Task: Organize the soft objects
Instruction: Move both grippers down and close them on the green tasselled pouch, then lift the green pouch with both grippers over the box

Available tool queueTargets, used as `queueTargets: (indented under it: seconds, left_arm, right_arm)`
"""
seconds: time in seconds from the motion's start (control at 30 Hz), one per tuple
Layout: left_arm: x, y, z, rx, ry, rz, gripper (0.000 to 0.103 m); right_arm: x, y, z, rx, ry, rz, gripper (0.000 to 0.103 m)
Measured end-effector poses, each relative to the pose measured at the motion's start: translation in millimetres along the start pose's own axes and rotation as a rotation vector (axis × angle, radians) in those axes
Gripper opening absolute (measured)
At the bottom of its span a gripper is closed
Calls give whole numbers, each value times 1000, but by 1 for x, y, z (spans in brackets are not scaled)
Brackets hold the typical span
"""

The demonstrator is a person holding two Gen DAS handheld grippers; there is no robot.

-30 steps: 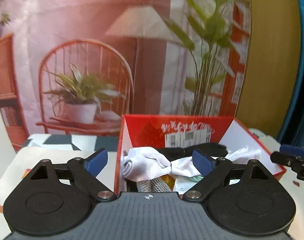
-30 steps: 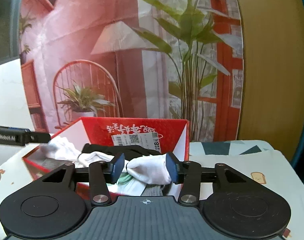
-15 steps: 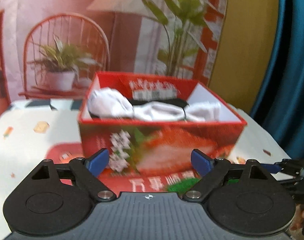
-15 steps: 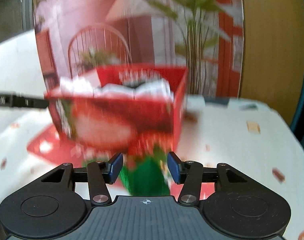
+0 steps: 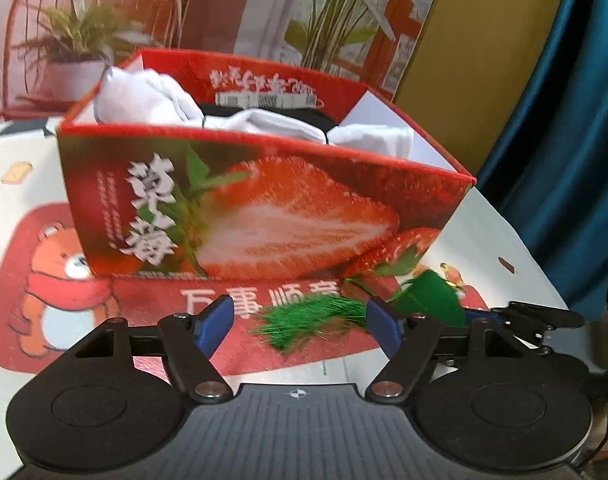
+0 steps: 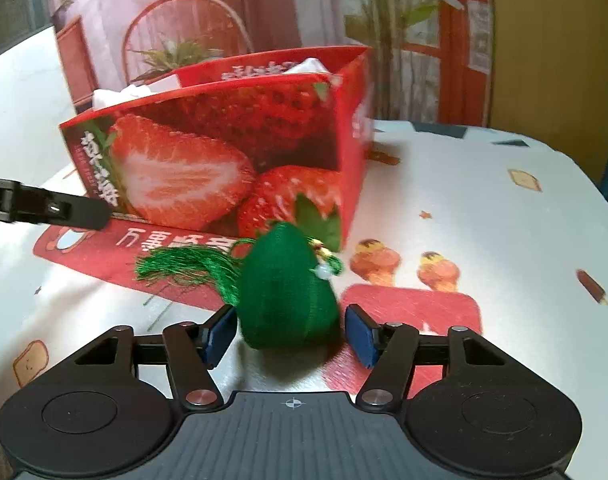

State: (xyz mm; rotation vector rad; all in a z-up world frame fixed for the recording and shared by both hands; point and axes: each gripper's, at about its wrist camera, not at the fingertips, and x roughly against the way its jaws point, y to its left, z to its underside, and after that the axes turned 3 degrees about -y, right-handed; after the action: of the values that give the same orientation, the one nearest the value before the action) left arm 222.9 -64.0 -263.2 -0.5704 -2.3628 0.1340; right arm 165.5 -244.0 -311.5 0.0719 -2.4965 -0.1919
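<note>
A red strawberry-print box [image 5: 264,208] stands on the table and holds white and black soft cloths [image 5: 264,122]. It also shows in the right wrist view [image 6: 224,160]. A green stuffed sachet with a green tassel [image 6: 288,292] lies on the table in front of the box; in the left wrist view [image 5: 428,300] it lies at the right. My right gripper [image 6: 291,334] is open, its blue pads on either side of the sachet and apart from it. My left gripper [image 5: 300,328] is open and empty, low over the tassel [image 5: 308,316].
The table wears a white cloth [image 6: 484,200] with cartoon prints and a red panel with a bear [image 5: 44,272]. A printed backdrop [image 5: 104,20] of chair and plants stands behind the box. A blue curtain [image 5: 576,120] hangs at the right.
Both grippers have pulled back from over the box and dropped low to the table. The right one has let go of the white cloth, opened wider, and now straddles the green sachet.
</note>
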Motion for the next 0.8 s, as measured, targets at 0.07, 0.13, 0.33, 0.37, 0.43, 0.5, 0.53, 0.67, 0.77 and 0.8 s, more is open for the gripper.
queueTargets:
  seconds: [0.07, 0.13, 0.33, 0.37, 0.43, 0.5, 0.53, 0.67, 0.77, 0.8]
  left_arm:
    - [-4, 0, 1, 14, 6, 17, 75]
    - [-7, -1, 1, 26, 9, 41, 75]
    - [-17, -6, 5, 40, 24, 136, 74]
    - [-19, -6, 5, 41, 28, 136, 74]
    - [-21, -5, 8, 51, 39, 138, 74]
    - [-24, -1, 10, 71, 48, 137, 74]
    - [-25, 1, 11, 84, 54, 140, 74]
    - [-24, 6, 14, 104, 51, 157, 54]
    - [-15, 7, 8, 94, 17, 163, 53]
    - [-11, 6, 5, 95, 4, 164, 53]
  right_arm:
    - [-3, 6, -2, 26, -2, -18, 55]
    - [-6, 12, -4, 53, -2, -39, 51]
    - [-17, 39, -10, 129, 2, -104, 49]
    - [-19, 44, -11, 145, 5, -115, 49]
    - [-21, 54, -11, 181, 6, -129, 49]
    - [-22, 61, -12, 204, 4, -139, 49]
    - [-22, 64, -13, 205, 4, -146, 49]
    - [-22, 72, -15, 213, 1, -161, 48]
    - [-20, 78, -19, 218, -10, -156, 47]
    - [-17, 78, -21, 211, -20, -160, 47]
